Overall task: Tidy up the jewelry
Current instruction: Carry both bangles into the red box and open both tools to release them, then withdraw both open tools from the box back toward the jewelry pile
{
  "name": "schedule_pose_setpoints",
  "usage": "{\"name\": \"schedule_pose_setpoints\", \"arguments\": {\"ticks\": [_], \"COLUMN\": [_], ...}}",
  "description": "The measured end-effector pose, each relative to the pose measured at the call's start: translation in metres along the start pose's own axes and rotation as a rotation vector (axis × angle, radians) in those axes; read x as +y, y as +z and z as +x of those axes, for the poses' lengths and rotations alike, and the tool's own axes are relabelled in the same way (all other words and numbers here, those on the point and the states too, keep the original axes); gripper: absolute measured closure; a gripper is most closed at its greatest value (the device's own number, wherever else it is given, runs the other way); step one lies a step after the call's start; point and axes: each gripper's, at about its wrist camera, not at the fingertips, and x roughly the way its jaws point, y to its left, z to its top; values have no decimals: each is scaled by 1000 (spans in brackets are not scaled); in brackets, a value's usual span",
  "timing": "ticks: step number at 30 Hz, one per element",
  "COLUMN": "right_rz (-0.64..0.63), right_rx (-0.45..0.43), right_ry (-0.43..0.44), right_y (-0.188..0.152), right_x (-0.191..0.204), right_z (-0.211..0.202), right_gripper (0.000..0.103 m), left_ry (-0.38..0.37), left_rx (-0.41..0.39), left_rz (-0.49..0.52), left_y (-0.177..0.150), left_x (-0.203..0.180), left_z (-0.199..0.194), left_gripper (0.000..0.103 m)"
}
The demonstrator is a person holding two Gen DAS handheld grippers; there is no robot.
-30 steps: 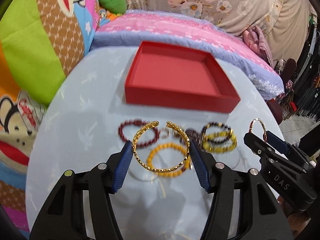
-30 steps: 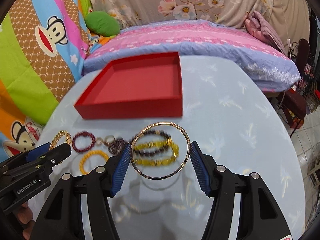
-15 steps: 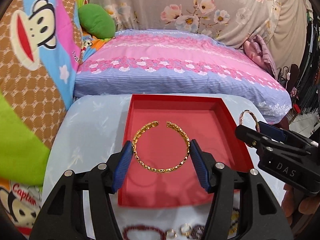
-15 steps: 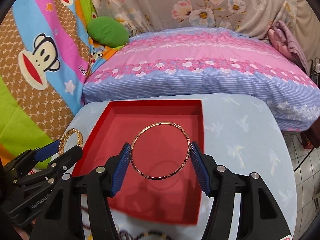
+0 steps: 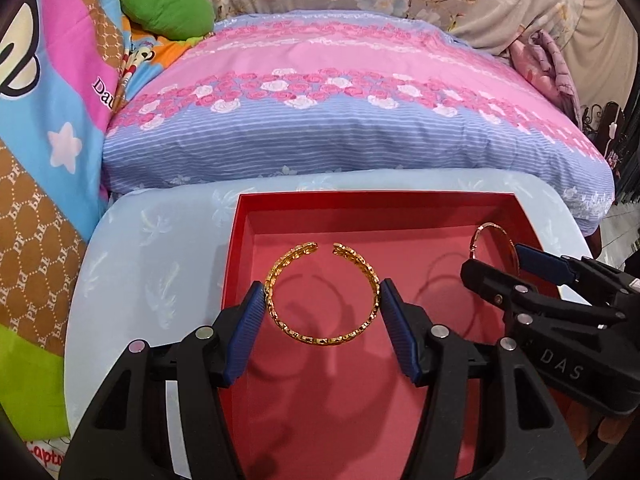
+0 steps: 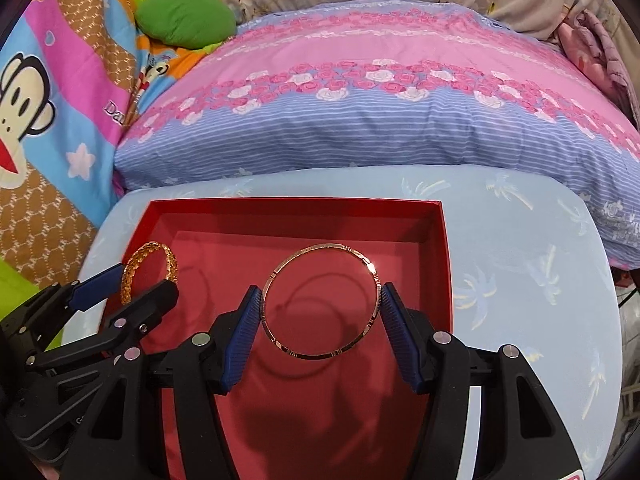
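My left gripper (image 5: 322, 300) is shut on an open gold chain-pattern bangle (image 5: 320, 338) and holds it over the left part of the red tray (image 5: 376, 202). My right gripper (image 6: 320, 300) is shut on a thin rose-gold ring bangle (image 6: 320, 355) and holds it over the tray's (image 6: 296, 204) right part. Each gripper shows in the other's view: the right one (image 5: 516, 268) with its bangle (image 5: 486, 229), the left one (image 6: 128, 288) with the gold bangle (image 6: 138, 262). Shadows of both bangles fall on the tray floor.
The tray sits on a pale blue table (image 6: 520, 240) with a palm print. A pink and blue bedspread (image 5: 340, 112) lies just behind the table. A monkey-print cloth (image 6: 48, 92) and a green cushion (image 5: 168, 4) are at the left.
Both grippers have carried their bangles forward from above the loose bracelets to over the tray, and have come lower and closer to its floor. The loose bracelets are out of view.
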Motion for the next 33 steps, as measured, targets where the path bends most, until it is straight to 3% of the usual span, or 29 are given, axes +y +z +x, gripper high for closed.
{"name": "schedule_pose_setpoints", "arguments": {"ticks": [8, 16, 24, 33], "right_rz": [11, 11, -7, -26], "right_rx": [10, -41, -121, -202], "right_ry": [-21, -38, -29, -51], "right_y": [2, -3, -26, -90], "right_x": [-3, -1, 8, 10], "right_z": [9, -13, -66, -134], "right_gripper": [44, 41, 39, 34], "left_ry": [-5, 19, 12, 40], "left_rx": [23, 0, -54, -132], "left_rz": [-20, -40, -29, -11], "left_y": [0, -2, -16, -70], "left_x": [2, 4, -3, 1], "left_z": [13, 2, -42, -111], "left_gripper": [47, 33, 31, 30]}}
